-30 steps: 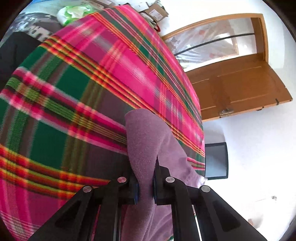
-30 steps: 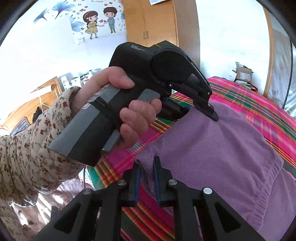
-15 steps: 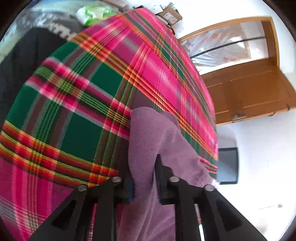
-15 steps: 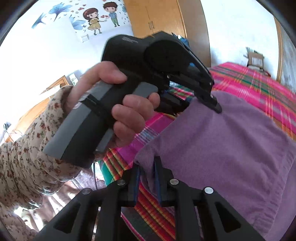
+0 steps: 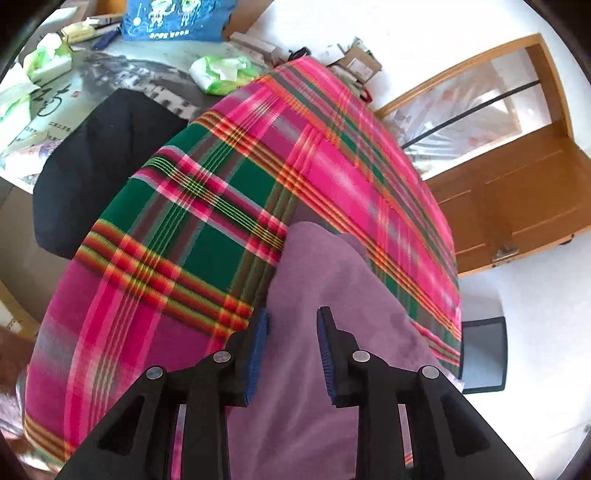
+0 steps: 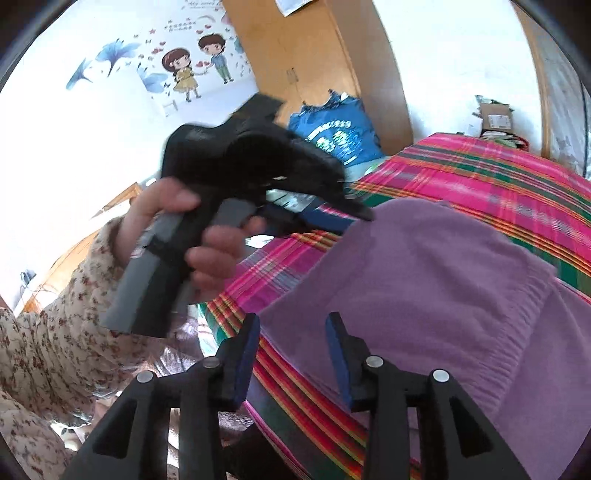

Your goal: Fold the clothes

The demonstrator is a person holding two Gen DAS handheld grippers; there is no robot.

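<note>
A purple knit garment (image 5: 325, 332) lies on the pink and green plaid cloth (image 5: 207, 221). In the left wrist view my left gripper (image 5: 291, 347) stands open just above the garment's near edge, its blue pads apart with fabric lying between and below them. In the right wrist view the same purple garment (image 6: 436, 280) spreads to the right, a ribbed hem showing. My right gripper (image 6: 291, 350) is open over the garment's corner. The left gripper's black body (image 6: 258, 166), held by a hand (image 6: 207, 251) in a floral sleeve, hovers at the garment's far edge.
A black garment (image 5: 96, 162) lies left of the plaid cloth. Green tissue packs (image 5: 221, 70) and a blue bag (image 5: 173, 18) sit on the table behind. A wooden door (image 5: 517, 192) and a dark screen (image 5: 484, 354) are on the right.
Both grippers were shut on the purple garment's edge; both have opened and let it go. The garment now lies on the plaid cloth, and the left gripper has drawn back slightly.
</note>
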